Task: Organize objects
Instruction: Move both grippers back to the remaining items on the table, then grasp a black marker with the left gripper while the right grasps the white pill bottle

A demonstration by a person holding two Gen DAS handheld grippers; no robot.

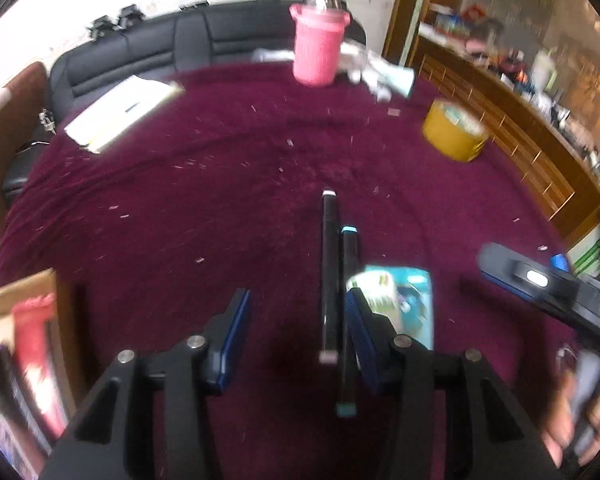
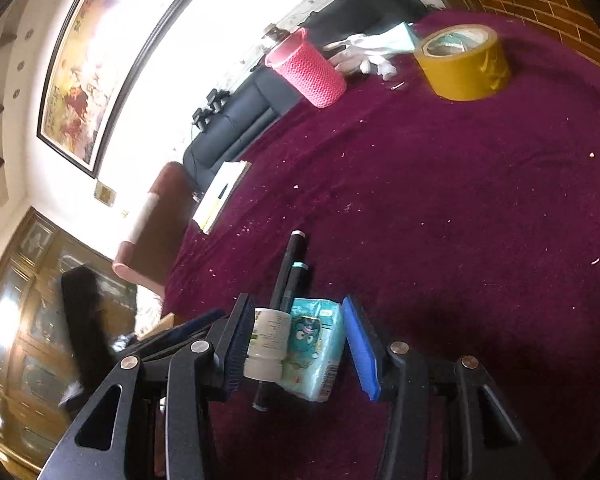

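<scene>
My right gripper [image 2: 298, 342] gapes around the white bottle [image 2: 266, 344] and tissue pack [image 2: 314, 350] beside two markers [image 1: 336, 280]; the left gripper [image 1: 296, 340], spread and empty, straddles those markers. Closing could pinch both items together.

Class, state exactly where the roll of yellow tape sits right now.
The roll of yellow tape lies flat on the maroon cloth, far right in both wrist views, right of the pink basket.
</scene>
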